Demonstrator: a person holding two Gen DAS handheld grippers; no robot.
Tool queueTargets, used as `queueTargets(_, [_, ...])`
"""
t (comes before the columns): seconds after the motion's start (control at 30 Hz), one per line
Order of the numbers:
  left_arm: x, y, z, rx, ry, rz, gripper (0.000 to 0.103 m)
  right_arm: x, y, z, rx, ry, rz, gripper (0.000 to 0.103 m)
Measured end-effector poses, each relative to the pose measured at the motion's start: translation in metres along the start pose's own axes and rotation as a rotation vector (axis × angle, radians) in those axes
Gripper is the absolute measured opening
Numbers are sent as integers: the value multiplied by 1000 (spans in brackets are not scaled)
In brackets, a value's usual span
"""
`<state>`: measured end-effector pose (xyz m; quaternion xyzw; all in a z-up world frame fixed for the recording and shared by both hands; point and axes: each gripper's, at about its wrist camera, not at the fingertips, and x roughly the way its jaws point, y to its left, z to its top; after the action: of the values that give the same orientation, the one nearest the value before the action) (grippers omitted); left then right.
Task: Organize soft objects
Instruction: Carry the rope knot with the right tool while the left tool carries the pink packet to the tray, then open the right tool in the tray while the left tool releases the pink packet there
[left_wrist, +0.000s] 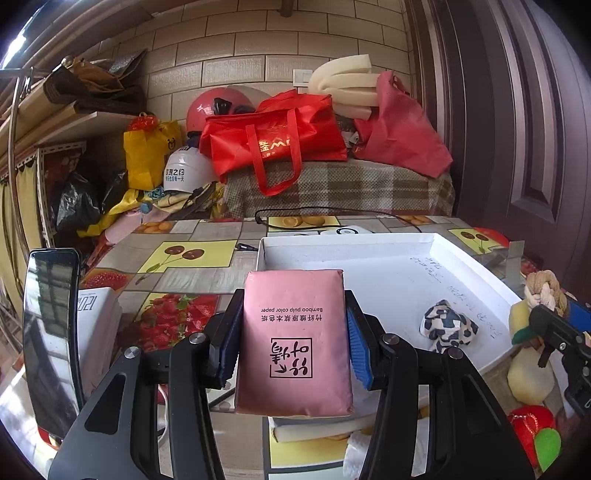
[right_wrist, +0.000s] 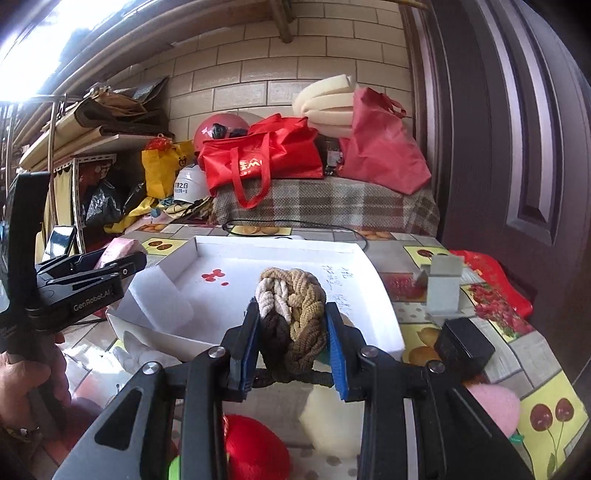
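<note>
Left wrist view: left gripper (left_wrist: 291, 343) jaws pinching pink tissue pack (left_wrist: 293, 339) above counter (left_wrist: 192, 275), near white tray (left_wrist: 373, 258); pack's lower end hidden.
Right wrist view: right gripper (right_wrist: 291, 347) jaws clamped on braided rope knot (right_wrist: 293, 314) at tray's near edge; knot's underside hidden.

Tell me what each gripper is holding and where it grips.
Left gripper holds the pink tissue pack by its long sides; right gripper holds the braided rope knot by its sides.

A cluttered home storeroom: tiled wall (left_wrist: 229, 48), stacked red bags (left_wrist: 273, 140), helmets (left_wrist: 218, 107), fruit-print tablecloth (left_wrist: 192, 254).
</note>
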<state>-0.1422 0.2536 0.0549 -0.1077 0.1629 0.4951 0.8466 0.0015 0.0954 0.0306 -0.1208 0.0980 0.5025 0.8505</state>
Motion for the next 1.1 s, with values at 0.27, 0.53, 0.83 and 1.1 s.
queueTargets(0.27, [18,-4,6,8,12,0,50,57,-23,13,125,97,9,33])
queueTargets(0.53, [34,-15,11,35,40,-28,50,74,-16,18,125,118,-10,33])
queueTargets(0.83, [36,-18,11,53,51,-45,54,78,-21,20,156,128,-43,44])
queueTargets(1.1, [28,-18,12,57,6,-24,99,67,-15,24,116,72,-93,103])
